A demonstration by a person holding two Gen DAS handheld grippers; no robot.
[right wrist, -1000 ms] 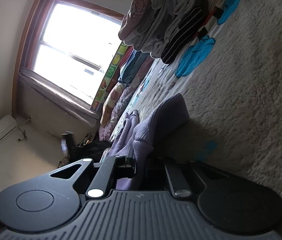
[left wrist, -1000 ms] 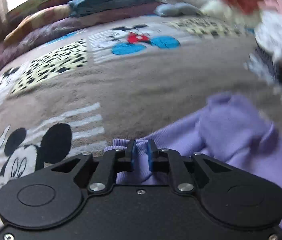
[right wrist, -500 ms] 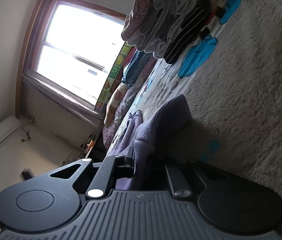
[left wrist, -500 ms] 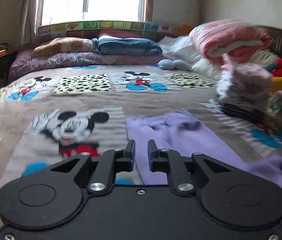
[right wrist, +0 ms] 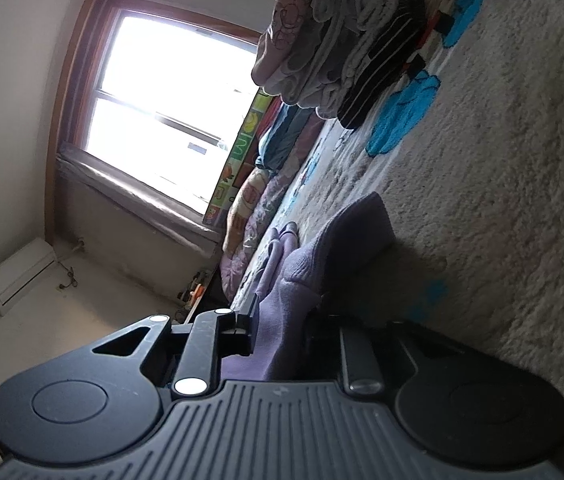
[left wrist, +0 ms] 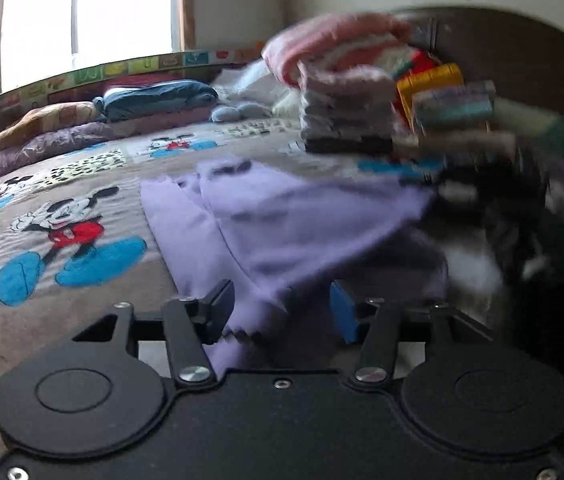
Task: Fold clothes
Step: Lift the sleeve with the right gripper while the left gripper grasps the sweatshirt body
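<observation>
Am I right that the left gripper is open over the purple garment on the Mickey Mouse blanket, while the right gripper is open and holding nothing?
Not quite: the right gripper is shut on the purple garment, as the right wrist view shows. The rest holds: the left gripper is open over the purple garment on the Mickey Mouse blanket.

The black left gripper (left wrist: 282, 312) hangs with its jaws spread wide over a soft lilac knit garment (left wrist: 282, 224) lying on a grey-brown cartoon-mouse fleece blanket (left wrist: 62, 232). Blurred stacks of folded clothes (left wrist: 346, 116) stand behind.
</observation>
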